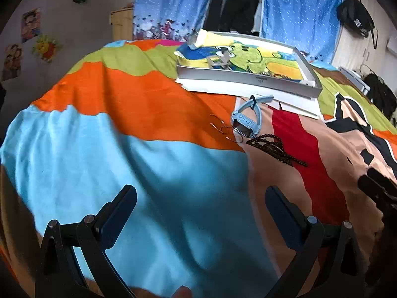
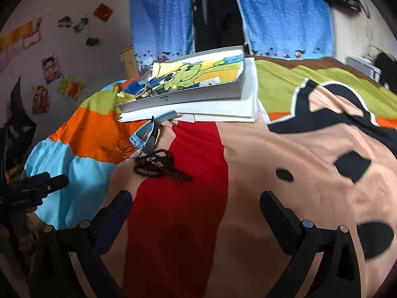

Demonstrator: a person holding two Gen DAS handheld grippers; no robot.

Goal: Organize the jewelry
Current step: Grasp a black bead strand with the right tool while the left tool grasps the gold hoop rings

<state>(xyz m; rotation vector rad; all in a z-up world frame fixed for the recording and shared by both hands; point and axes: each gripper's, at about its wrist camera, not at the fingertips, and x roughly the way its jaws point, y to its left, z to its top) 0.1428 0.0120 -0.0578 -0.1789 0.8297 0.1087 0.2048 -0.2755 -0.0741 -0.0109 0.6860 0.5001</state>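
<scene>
On a colourful bedspread lie a light-blue wristwatch (image 1: 245,121) (image 2: 146,136), thin wire hoop earrings (image 1: 224,130) (image 2: 126,147) and a dark beaded necklace (image 1: 275,149) (image 2: 158,165). Behind them stands a white shallow box (image 1: 248,77) (image 2: 183,96) lined with a cartoon cloth and holding small items. My left gripper (image 1: 201,198) is open and empty, well short of the jewelry. My right gripper (image 2: 196,203) is open and empty, just short of the necklace. Each gripper shows at the edge of the other's view: the right one (image 1: 377,188), the left one (image 2: 37,186).
White paper sheets (image 1: 292,104) (image 2: 223,111) lie under the box. Blue curtains (image 1: 297,12) (image 2: 161,17) and a wall with stickers stand behind the bed. A black bag (image 1: 354,17) hangs at the right.
</scene>
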